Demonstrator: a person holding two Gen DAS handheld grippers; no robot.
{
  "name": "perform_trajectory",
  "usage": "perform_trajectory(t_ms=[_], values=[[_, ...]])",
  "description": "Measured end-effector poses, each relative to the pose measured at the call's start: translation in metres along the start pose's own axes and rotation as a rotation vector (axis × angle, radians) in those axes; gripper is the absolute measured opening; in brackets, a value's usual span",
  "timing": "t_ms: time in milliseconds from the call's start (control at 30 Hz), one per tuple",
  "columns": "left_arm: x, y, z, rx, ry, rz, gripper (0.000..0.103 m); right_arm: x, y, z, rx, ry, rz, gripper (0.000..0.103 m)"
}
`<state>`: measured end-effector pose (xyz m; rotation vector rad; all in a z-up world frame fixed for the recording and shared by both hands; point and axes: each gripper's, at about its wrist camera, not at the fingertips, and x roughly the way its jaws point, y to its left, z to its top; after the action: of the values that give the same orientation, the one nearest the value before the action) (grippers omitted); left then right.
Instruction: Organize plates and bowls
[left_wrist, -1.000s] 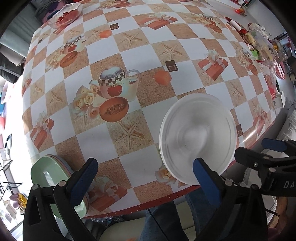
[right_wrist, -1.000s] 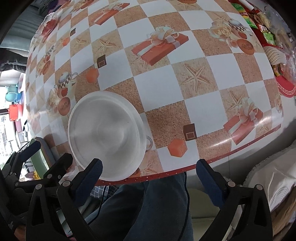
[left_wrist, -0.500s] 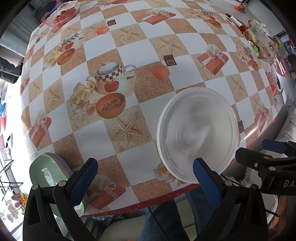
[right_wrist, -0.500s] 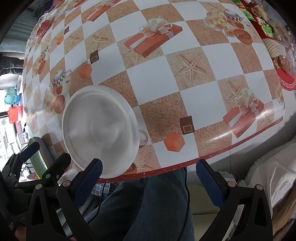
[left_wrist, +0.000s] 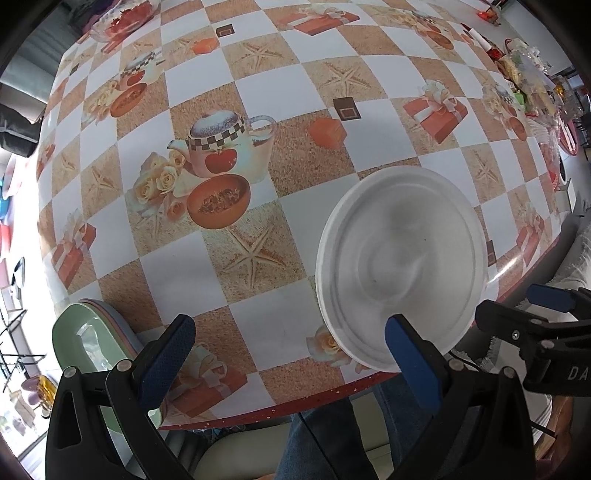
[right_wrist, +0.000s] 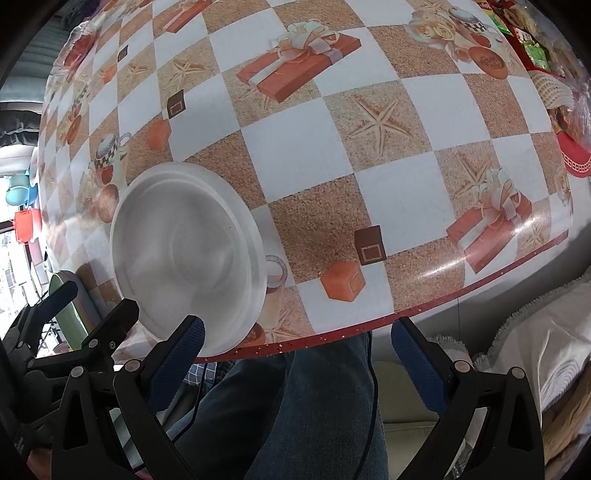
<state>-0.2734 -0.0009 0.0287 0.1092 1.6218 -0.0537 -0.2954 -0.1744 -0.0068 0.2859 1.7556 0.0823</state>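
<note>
- Right now the white plate (left_wrist: 400, 266) lies flat on the counter (left_wrist: 288, 147) close to the near edge, its rim almost reaching the red trim there; it appears in the right wrist view too (right_wrist: 188, 258), where it partly covers a printed cup on the cloth.
- A stack of plates (left_wrist: 86, 332), pale green on top with pinkish and bluish rims under it, sits at the near left corner of the counter, well apart from the white plate; only a green sliver of it (right_wrist: 68, 314) shows in the right wrist view.
- Left tongs (left_wrist: 291, 347) are spread wide and hold nothing; the right blue pad overlaps the near rim of the white plate in the picture, though I cannot tell whether it touches.
- Right tongs (right_wrist: 299, 352) are likewise spread wide and empty, hanging just past the near edge of the counter, with the left pad (right_wrist: 181, 350) beside the plate's near rim.
- Below the near edge a person's legs in blue jeans (right_wrist: 295, 413) show.
- Farther out, a glass bowl with red contents (left_wrist: 122, 16) stands at the far left corner, and packets and snack clutter (left_wrist: 528, 77) crowd the far right edge.
</note>
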Motion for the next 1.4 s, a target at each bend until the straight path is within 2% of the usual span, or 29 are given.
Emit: perform_trajectory(t_ms=[367, 1100, 1400], values=[[0.010, 0.001, 0.005, -0.008, 0.016, 0.011, 0.103, 0.007, 0.002, 0.008, -0.002, 0.013, -0.004, 0.101], [0.064, 0.002, 0.022, -0.053, 0.050, 0.068, 0.103, 0.047, 0.015, 0.046, -0.026, 0.065, -0.068, 0.101], [0.077, 0.005, 0.017, -0.068, 0.020, 0.031, 0.103, 0.059, 0.024, 0.044, -0.056, 0.067, -0.094, 0.102]])
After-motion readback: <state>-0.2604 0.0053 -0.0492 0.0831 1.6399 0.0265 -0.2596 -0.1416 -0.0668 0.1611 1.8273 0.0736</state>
